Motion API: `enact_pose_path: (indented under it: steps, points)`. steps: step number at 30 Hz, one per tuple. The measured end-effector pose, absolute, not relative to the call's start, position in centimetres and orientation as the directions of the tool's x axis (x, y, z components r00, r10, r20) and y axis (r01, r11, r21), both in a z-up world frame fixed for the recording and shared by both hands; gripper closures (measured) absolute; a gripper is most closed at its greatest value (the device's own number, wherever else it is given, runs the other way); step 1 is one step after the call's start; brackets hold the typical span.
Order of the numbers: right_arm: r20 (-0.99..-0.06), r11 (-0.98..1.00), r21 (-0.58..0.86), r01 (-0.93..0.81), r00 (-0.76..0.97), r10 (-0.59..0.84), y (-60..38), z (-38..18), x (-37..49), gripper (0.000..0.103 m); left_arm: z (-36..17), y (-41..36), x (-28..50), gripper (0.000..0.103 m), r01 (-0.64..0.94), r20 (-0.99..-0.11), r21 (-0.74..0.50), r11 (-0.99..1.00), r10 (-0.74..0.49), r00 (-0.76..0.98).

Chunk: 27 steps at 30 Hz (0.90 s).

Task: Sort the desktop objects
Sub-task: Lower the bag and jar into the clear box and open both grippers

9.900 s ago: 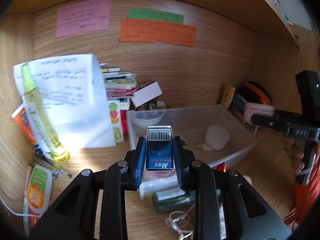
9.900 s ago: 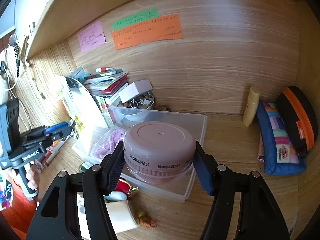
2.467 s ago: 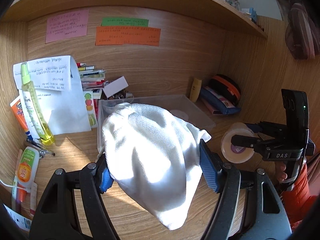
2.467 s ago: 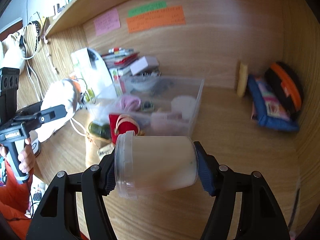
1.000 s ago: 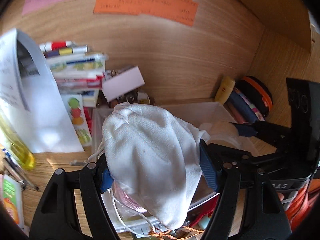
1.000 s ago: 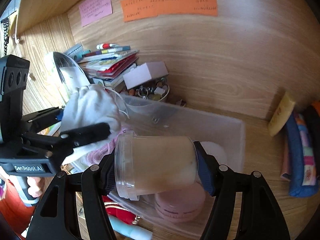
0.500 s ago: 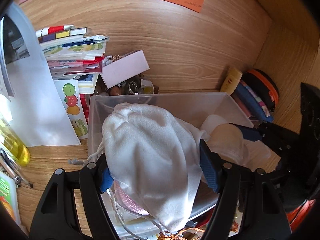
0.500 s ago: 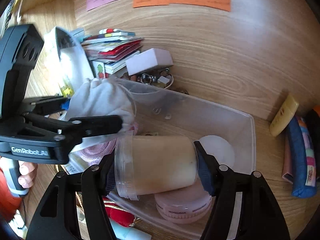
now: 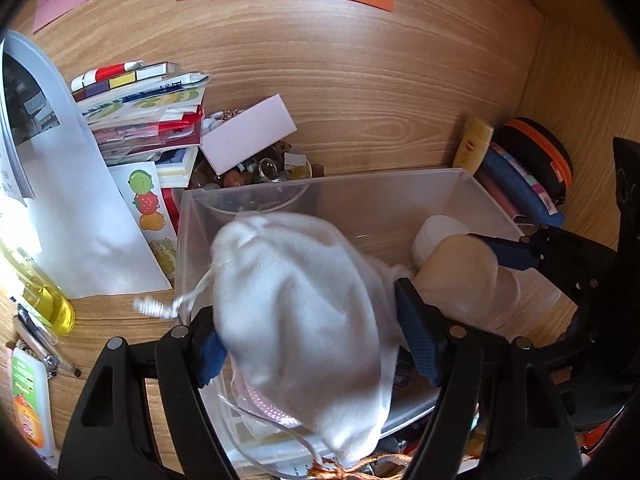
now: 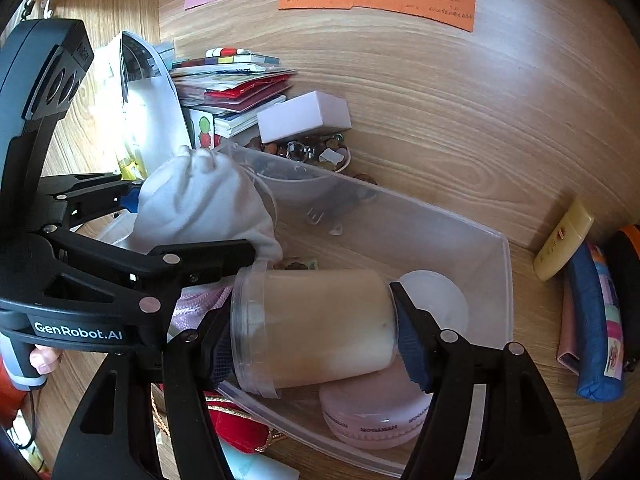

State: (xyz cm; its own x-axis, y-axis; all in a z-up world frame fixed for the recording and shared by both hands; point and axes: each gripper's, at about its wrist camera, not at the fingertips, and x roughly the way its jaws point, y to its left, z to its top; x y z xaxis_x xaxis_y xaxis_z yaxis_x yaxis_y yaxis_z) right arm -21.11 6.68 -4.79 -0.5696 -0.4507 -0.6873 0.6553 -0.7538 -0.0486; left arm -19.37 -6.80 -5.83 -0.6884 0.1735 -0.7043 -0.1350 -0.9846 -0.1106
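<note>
Both jaws are easing open over the clear bin [image 10: 492,264] to drop their loads. The left gripper [image 9: 308,344] still brackets a white drawstring pouch [image 9: 304,296] at 9 o'clock; the right gripper [image 10: 316,340] brackets a sideways plastic jar [image 10: 320,324].

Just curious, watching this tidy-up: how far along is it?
Partly done: a pink round case already lies in the clear bin. Over it, the opening left gripper has a white pouch, the opening right gripper a jar. Red items remain outside.

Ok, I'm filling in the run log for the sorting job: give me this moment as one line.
left gripper: opening, white pouch between jaws | right gripper: opening, clear jar between jaws | both over clear bin
</note>
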Motion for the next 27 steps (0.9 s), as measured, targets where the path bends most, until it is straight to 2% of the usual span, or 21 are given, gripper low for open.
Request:
enact_pose_path:
  steps: [12, 15, 20, 27]
  points:
    - [-0.702, -0.744, -0.047, 0.667, -0.552, -0.451, 6.5, -4.8, -21.0, 0.036, -4.1, -6.8, -17.9, 0.013, -0.137, -0.643, -0.11, -0.984, 0.176, -0.745]
    - [-0.7, -0.745, -0.04, 0.666, -0.551, -0.454, 6.8, -4.6, -20.9, 0.027, -3.8, -7.0, -17.7, 0.008, -0.128, -0.626, -0.11, -0.986, 0.169, -0.761]
    - [-0.682, -0.744, -0.056, 0.666, -0.569, -0.459, 7.1, -3.9, -20.1, 0.021, -3.8, -7.7, -17.5, 0.006, -0.103, -0.624, -0.123, -0.987, 0.157, -0.766]
    - [-0.67, -0.765, -0.062, 0.641, -0.595, -0.444, 8.3, -2.9, -19.2, 0.02, -3.7, -8.0, -16.6, 0.006, -0.052, -0.632, -0.102, -0.993, 0.105, -0.768]
